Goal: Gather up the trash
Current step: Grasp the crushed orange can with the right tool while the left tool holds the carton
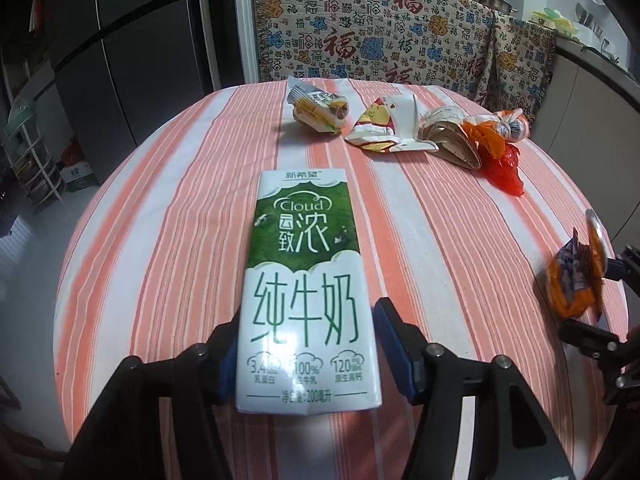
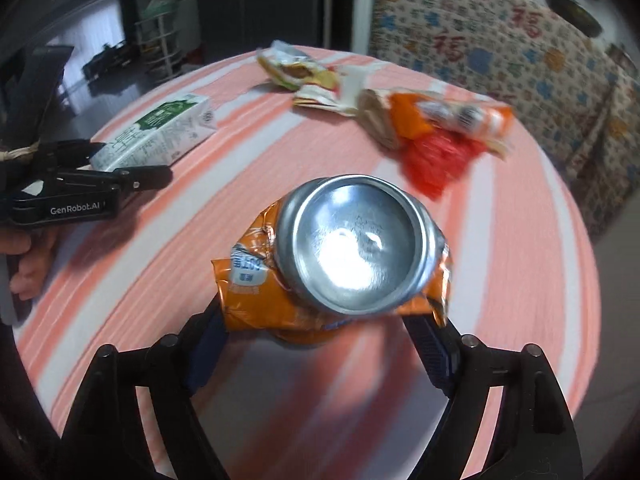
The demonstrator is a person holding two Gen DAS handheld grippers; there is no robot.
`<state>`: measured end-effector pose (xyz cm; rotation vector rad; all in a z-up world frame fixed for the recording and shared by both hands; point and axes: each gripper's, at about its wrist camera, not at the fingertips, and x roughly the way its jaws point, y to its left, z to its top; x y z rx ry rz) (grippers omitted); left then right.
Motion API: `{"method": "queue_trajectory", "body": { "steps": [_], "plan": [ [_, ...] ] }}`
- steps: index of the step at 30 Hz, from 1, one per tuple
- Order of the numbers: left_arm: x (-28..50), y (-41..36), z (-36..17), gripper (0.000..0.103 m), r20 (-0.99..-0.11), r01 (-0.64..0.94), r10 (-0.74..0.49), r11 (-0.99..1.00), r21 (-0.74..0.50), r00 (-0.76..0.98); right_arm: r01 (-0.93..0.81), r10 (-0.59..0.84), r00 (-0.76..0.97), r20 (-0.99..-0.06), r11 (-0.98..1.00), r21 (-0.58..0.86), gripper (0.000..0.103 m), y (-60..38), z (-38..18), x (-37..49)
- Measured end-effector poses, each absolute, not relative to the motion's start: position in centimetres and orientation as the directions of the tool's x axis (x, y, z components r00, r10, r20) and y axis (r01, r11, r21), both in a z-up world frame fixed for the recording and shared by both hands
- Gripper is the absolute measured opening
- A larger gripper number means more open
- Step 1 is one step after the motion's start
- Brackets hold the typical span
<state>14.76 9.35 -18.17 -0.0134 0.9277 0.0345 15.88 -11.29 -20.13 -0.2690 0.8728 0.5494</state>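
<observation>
A: What's the surface?

B: A round table [image 1: 168, 208] in an orange-and-white striped cloth; a patterned throw [image 1: 372, 28] drapes furniture at the frame's top, and a dark fridge [image 1: 120, 60] stands upper left.

A: And the grippers?

B: The left gripper [image 1: 306, 344] straddles a milk carton [image 1: 306, 280], its right pad clear of it. The right gripper [image 2: 324, 336] clamps a crushed orange can [image 2: 340, 256]. Wrappers [image 1: 400, 128] lie upper right.

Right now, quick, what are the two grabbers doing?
Left gripper: open around the milk carton, one pad off it.
Right gripper: closed on the crushed can.
</observation>
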Motion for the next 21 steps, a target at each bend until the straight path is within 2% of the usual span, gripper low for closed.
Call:
{"method": "queue_trajectory", "body": {
  "steps": [4,10,16,17,19,21],
  "plan": [
    [14.6,9.3,-18.2,0.061,-0.800,-0.036,0.024,0.999,0.002,0.600,-0.440,0.354,0.536,-0.767,0.892,0.104,0.097,-13.1,-19.3,14.9],
    [14.6,9.2,-18.2,0.061,-0.800,-0.036,0.023,0.999,0.002,0.600,-0.273,0.358,0.566,-0.743,0.931,0.241,0.098,-13.8,-18.2,13.6],
    [14.5,9.5,-18.1,0.061,-0.798,-0.036,0.014,0.999,-0.009,0.602,-0.253,0.281,0.605,-0.745,0.955,0.155,0.097,-11.0,-18.4,14.3],
    [14.5,9.6,-18.1,0.061,-0.796,-0.035,0.002,0.999,-0.024,0.605,-0.237,0.264,0.617,-0.742,0.961,0.144,0.094,-11.1,-18.6,14.4],
    [14.2,10.2,-17.9,0.061,-0.790,-0.032,-0.034,0.997,-0.069,0.612,-0.202,0.264,0.619,-0.740,0.964,0.175,0.059,-12.6,-18.9,14.4],
    [13.9,10.5,-17.8,0.061,-0.789,-0.024,-0.059,0.995,-0.092,0.612,-0.200,0.295,0.605,-0.740,0.955,0.218,0.049,-14.4,-19.0,14.0]
  ]
}}
